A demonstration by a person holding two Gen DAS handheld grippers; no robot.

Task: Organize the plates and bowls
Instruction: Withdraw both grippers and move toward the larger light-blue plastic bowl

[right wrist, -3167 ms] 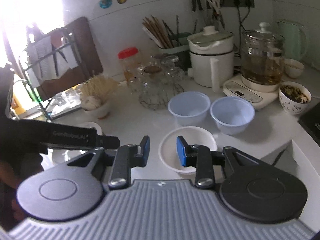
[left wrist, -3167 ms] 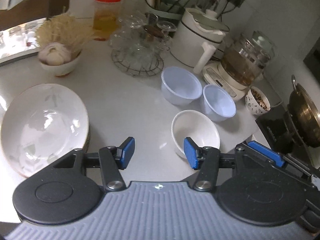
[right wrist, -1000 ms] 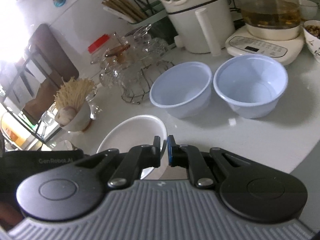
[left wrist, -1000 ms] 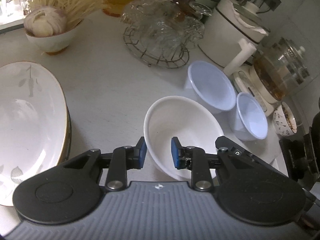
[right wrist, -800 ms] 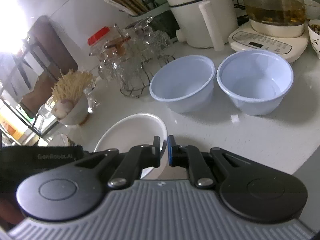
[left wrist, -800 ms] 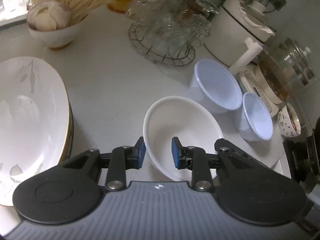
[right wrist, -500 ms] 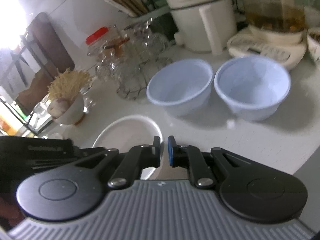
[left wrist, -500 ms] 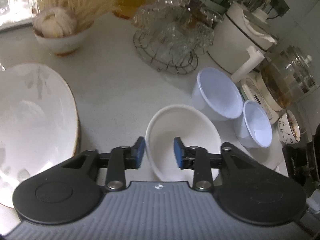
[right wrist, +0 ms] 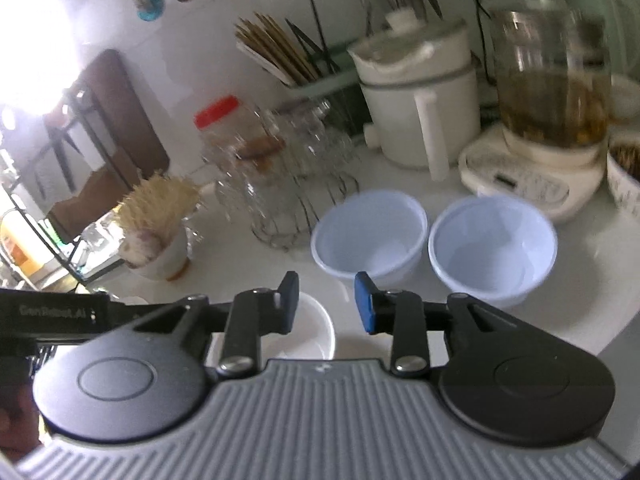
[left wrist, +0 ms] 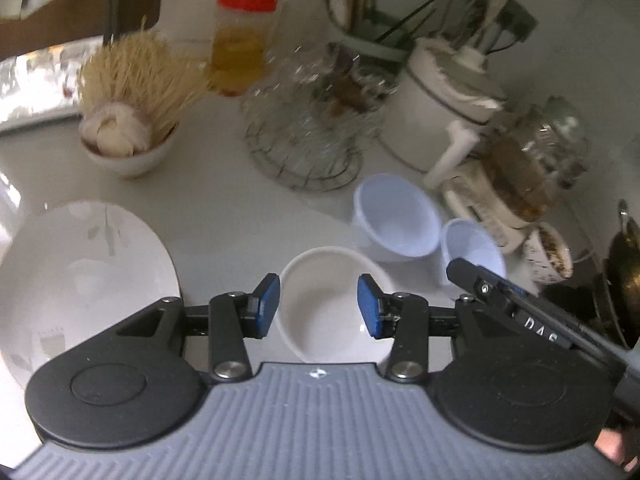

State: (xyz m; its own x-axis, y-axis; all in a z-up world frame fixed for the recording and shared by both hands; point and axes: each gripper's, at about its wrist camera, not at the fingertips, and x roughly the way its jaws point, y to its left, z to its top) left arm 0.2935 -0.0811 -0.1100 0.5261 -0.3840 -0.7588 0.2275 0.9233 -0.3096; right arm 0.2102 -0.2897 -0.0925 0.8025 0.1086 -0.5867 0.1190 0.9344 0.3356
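White bowl (left wrist: 334, 304) below both open grippers, on the bench (left wrist: 224, 208).

Left gripper (left wrist: 318, 306) fingers spread wide, empty, straddling the bowl; right gripper (right wrist: 326, 302) also open and empty, bowl at its left finger, 2 blue bowls (right wrist: 368, 232) just ahead, plate (left wrist: 80, 276) left.

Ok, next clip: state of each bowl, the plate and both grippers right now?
white bowl: upright, empty, on the counter, not gripped.
near blue bowl: upright, empty.
far blue bowl: upright, empty, beside the other.
plate: flat, empty, left of the white bowl.
garlic bowl: upright, full.
left gripper: open, above the white bowl.
right gripper: open, holding nothing.
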